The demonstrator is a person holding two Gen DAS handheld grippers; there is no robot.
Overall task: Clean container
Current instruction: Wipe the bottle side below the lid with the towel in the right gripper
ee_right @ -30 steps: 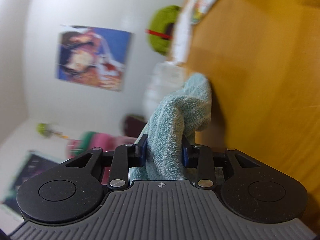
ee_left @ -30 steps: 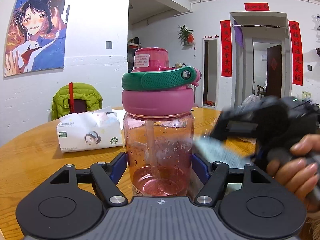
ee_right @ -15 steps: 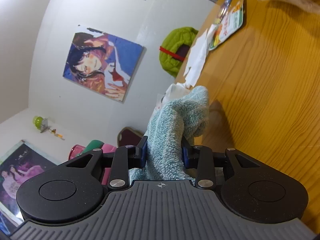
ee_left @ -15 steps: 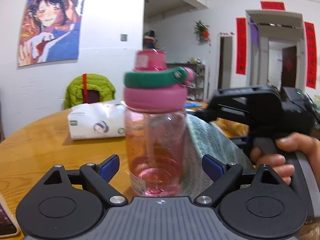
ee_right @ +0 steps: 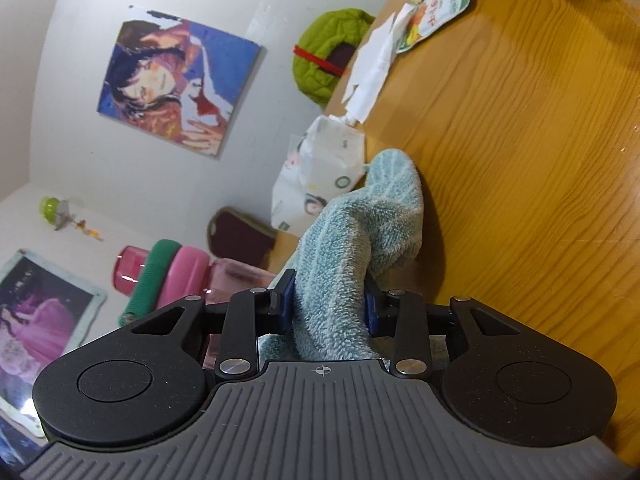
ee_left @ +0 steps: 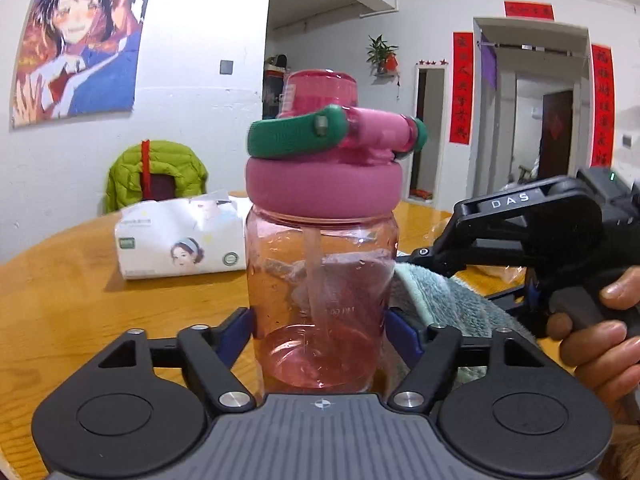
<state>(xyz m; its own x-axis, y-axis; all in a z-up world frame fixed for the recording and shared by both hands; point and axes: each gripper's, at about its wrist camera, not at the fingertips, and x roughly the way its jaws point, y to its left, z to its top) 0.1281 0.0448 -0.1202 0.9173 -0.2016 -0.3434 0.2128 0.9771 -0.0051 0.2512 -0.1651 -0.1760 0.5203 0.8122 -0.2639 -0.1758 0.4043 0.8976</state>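
Note:
A clear pink water bottle [ee_left: 322, 280] with a pink lid and green handle stands upright on the wooden table. My left gripper [ee_left: 322, 330] is shut on its lower body, one blue pad on each side. My right gripper [ee_right: 327, 304] is shut on a light blue-green towel [ee_right: 360, 240]. In the left wrist view the right gripper [ee_left: 520, 240] comes in from the right and the towel [ee_left: 436, 300] lies against the bottle's right side. In the right wrist view the bottle [ee_right: 176, 272] shows at the left, turned sideways by the camera's roll.
A white tissue pack [ee_left: 180, 238] lies on the round wooden table [ee_left: 60, 292] behind and left of the bottle. A chair with a green jacket [ee_left: 156, 172] stands beyond it. Papers and a snack packet [ee_right: 432, 8] lie farther across the table.
My left gripper opened half a second ago and has closed again on the bottle. The bottle's lid now faces a different way. The right gripper keeps the towel at the bottle's right side.

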